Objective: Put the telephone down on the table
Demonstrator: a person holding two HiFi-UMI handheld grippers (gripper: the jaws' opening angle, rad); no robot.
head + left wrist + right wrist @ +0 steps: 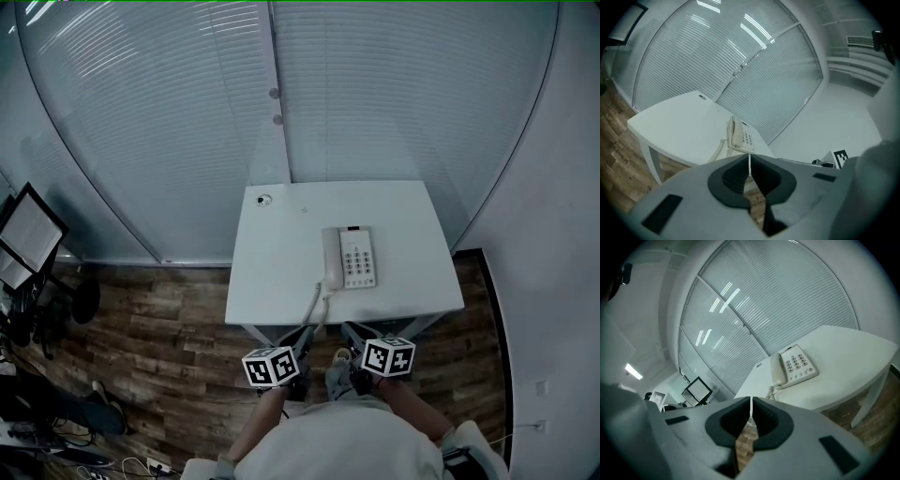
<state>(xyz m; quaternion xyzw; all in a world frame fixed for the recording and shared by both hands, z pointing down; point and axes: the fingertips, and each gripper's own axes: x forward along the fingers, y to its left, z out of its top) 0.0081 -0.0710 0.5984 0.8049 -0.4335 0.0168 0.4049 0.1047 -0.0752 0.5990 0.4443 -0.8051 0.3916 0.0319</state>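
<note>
- Left gripper view: left gripper [750,157] jaws shut tight, nothing b/w them; right gripper [751,402] same.
- Telephone [352,258] lies flat on table [281,239], handset on top (job looks done).
- Both grippers are well apart from it. Best tip: hands off, don't snag the cord [319,302].

Your top [349,442] is light; left gripper [750,158] and right gripper [751,400] both have grey shells, dark pads, black-and-white marker cubes [272,366].

A telephone [350,258] sits right of centre on the worktop [281,253], its cord [315,302] trailing over the near edge; a glass wall [187,122] stands behind.
</note>
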